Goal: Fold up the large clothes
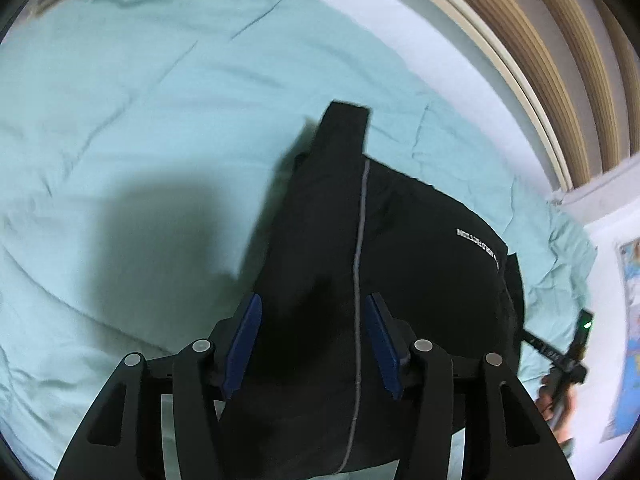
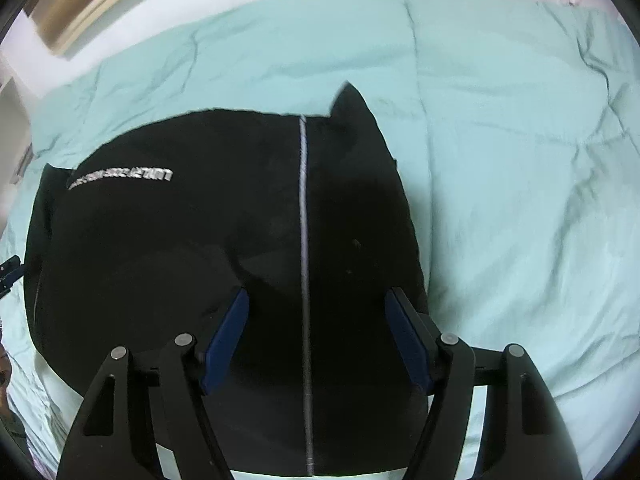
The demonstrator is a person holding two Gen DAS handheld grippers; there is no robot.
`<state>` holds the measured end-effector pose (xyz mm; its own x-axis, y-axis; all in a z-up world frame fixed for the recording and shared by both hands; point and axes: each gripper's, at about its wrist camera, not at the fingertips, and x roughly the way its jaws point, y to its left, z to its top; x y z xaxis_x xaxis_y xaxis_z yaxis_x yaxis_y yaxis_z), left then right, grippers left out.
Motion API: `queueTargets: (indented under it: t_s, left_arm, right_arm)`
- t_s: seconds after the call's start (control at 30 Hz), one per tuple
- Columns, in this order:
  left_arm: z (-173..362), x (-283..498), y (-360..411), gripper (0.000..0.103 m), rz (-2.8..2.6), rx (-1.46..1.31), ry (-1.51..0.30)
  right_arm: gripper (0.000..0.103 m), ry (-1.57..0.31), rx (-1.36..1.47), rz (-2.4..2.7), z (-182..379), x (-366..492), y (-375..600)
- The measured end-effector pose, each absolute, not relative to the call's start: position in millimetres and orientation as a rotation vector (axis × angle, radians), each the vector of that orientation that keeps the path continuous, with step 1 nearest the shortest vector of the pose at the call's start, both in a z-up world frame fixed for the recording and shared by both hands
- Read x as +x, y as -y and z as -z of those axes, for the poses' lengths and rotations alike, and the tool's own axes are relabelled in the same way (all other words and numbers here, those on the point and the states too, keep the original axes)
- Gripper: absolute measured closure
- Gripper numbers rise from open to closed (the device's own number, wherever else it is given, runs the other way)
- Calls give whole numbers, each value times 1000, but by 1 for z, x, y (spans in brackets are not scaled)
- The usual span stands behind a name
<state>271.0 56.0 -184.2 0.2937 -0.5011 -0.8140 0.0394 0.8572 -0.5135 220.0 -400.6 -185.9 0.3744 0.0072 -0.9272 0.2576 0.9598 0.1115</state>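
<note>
With both tools gaping above the black jacket, left tool and right tool empty, your fold could spring apart on the bed.

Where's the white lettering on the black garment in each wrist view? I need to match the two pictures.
Left wrist: white lettering sits right of centre, near the black garment's right edge.
Right wrist: white lettering sits upper left on the garment.
Shared landmark: the grey stripe running down the garment.
</note>
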Motion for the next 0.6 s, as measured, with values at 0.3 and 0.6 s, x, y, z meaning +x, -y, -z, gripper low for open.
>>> queueTargets:
  t_s: [0.3, 0.6]
  left_arm:
    - [224, 285, -59, 45, 460, -587, -1279]
    - [262, 288, -27, 29, 584, -601, -1385]
  right_arm:
    - [26, -1143, 441, 119, 202, 226, 431]
    - [0, -1203, 439, 51, 239, 246, 435]
